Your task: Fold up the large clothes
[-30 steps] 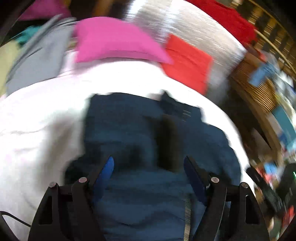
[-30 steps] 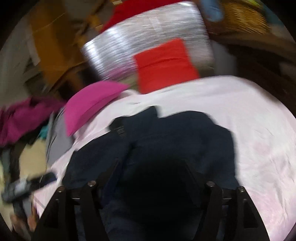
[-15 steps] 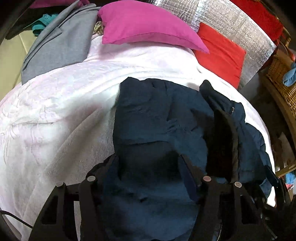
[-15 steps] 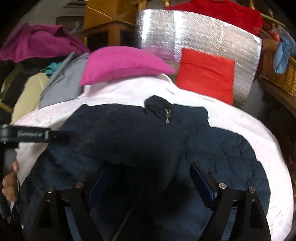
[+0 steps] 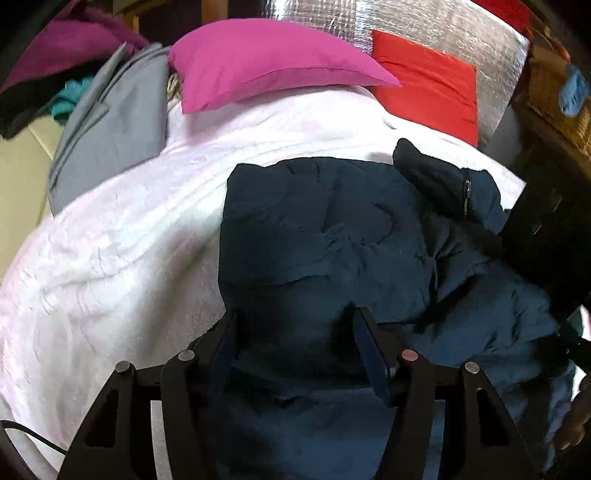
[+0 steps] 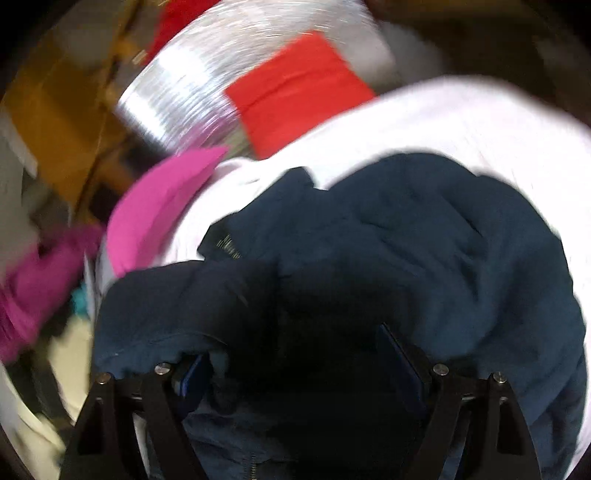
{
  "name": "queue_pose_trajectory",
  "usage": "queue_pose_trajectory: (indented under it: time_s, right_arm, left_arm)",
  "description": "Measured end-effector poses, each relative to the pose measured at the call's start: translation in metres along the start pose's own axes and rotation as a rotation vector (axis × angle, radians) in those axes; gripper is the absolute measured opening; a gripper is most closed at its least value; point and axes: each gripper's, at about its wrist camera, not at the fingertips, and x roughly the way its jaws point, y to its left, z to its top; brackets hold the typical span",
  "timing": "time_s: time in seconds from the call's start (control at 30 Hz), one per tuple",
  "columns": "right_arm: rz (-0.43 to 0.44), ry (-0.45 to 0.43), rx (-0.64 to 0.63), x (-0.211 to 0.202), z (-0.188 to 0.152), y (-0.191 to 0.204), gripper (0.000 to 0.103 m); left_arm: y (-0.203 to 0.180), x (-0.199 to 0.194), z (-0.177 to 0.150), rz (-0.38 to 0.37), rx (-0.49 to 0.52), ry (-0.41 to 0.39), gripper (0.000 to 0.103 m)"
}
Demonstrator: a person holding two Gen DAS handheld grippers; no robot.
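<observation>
left gripper (image 5: 291, 332): fingers apart over puffy quilted navy jacket (image 5: 332, 240) | right gripper (image 6: 295, 354): fingers apart, dark cloth bunched between (contact unclear, blurred) | jacket: crumpled on fleecy white blanket (image 5: 110, 258) | beyond: smooth magenta pillow (image 5: 266, 59), red cushion (image 5: 428, 85), crinkled foil panel (image 5: 332, 14)

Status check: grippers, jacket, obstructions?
Left gripper open over navy jacket. Right gripper open, jacket fabric bunched between fingers. Pink pillow behind, apart.
</observation>
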Motion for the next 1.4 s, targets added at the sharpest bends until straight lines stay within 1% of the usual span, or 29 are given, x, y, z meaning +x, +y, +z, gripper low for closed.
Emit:
queue_pose_trajectory:
  time_s: [0.1,0.23,0.47,0.5,0.57,0.6,0.63,0.7,0.73,0.83,1.0,1.13,1.27,1.37,1.4]
  right_arm:
    - [0.053,-0.004,0.028,-0.002,0.001,-0.004,0.085]
    - [0.141,-0.046,0.068,-0.007,0.006,-0.006,0.085]
    - [0.182,-0.056,0.217,0.002,0.015,-0.034,0.086]
    - [0.2,-0.064,0.256,0.002,0.016,-0.041,0.085]
    - [0.21,-0.07,0.295,0.002,0.019,-0.049,0.075]
    - [0.199,-0.066,0.309,0.004,0.019,-0.053,0.063]
    - [0.184,-0.058,0.315,0.006,0.019,-0.054,0.046]
    - [0.149,-0.04,0.312,0.008,0.016,-0.055,0.029]
    - [0.144,-0.041,0.306,0.008,0.015,-0.054,0.027]
    - [0.132,-0.065,0.247,-0.003,0.016,-0.04,0.02]
    - [0.112,-0.12,0.124,-0.027,0.015,-0.012,0.018]
    - [0.084,-0.135,0.086,-0.036,0.014,-0.008,0.017]
    - [0.039,-0.117,0.067,-0.033,0.014,-0.013,0.017]
    - [-0.029,-0.071,0.072,-0.018,0.015,-0.026,0.017]
    - [-0.054,-0.04,0.085,-0.01,0.015,-0.032,0.017]
  left_arm:
    - [-0.006,0.001,0.0,0.027,0.026,-0.015,0.063]
    - [-0.012,0.0,0.0,0.05,0.057,-0.039,0.063]
    - [-0.015,-0.008,-0.003,0.082,0.116,-0.098,0.063]
    - [-0.016,-0.01,-0.003,0.085,0.124,-0.106,0.063]
    - [-0.019,-0.013,-0.003,0.098,0.145,-0.129,0.063]
    - [-0.02,-0.014,-0.003,0.104,0.155,-0.139,0.063]
    - [-0.022,-0.016,-0.003,0.11,0.164,-0.149,0.063]
    - [-0.024,-0.019,-0.003,0.12,0.179,-0.167,0.063]
    - [-0.025,-0.021,-0.003,0.123,0.184,-0.176,0.063]
    - [-0.025,-0.025,-0.002,0.122,0.184,-0.196,0.063]
    - [-0.024,-0.032,-0.001,0.129,0.18,-0.227,0.063]
    - [-0.022,-0.034,0.0,0.129,0.172,-0.237,0.063]
    - [-0.022,-0.035,0.0,0.129,0.168,-0.247,0.063]
    - [-0.023,-0.037,0.0,0.128,0.166,-0.255,0.063]
    - [-0.024,-0.037,0.0,0.127,0.166,-0.256,0.063]
